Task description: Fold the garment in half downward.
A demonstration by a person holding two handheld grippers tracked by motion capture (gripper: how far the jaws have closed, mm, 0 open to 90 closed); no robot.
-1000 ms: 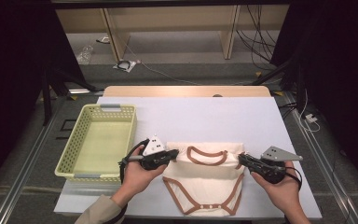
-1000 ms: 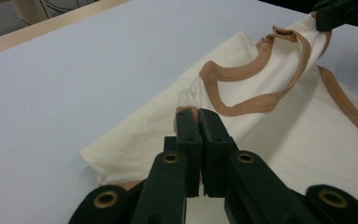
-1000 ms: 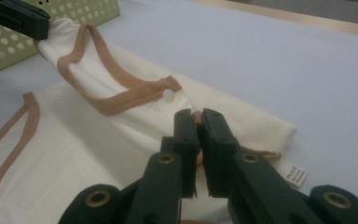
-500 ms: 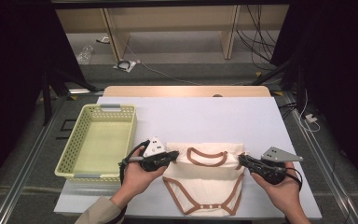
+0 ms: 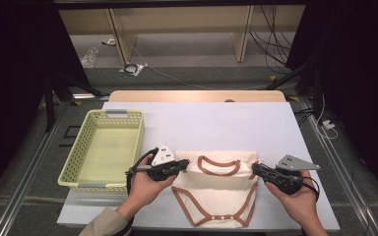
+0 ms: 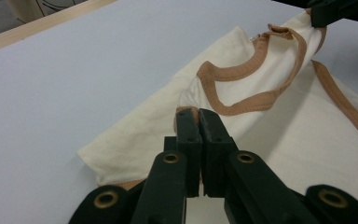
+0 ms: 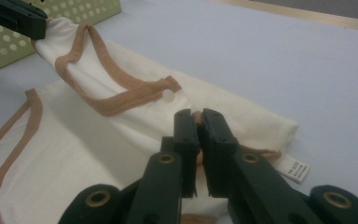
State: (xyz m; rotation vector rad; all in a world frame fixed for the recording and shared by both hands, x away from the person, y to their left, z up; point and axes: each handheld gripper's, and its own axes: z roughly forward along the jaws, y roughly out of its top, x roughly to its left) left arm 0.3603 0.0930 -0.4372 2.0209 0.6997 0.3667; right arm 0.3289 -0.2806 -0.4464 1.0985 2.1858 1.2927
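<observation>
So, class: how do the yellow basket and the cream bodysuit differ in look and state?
The yellow basket is rigid, perforated and untouched; the cream bodysuit is soft, brown-trimmed, and pinched at its shoulders by the left tongs and right tongs. The basket stands empty; the bodysuit lies flat. Both rest on the table.

A white surface [image 5: 236, 123] with a wooden far edge is standing on a grey floor [image 5: 192, 54], dark curtains are flanking both sides, wooden furniture legs [image 5: 242, 34] are rising behind, and cables [image 5: 270, 34] are trailing down.
</observation>
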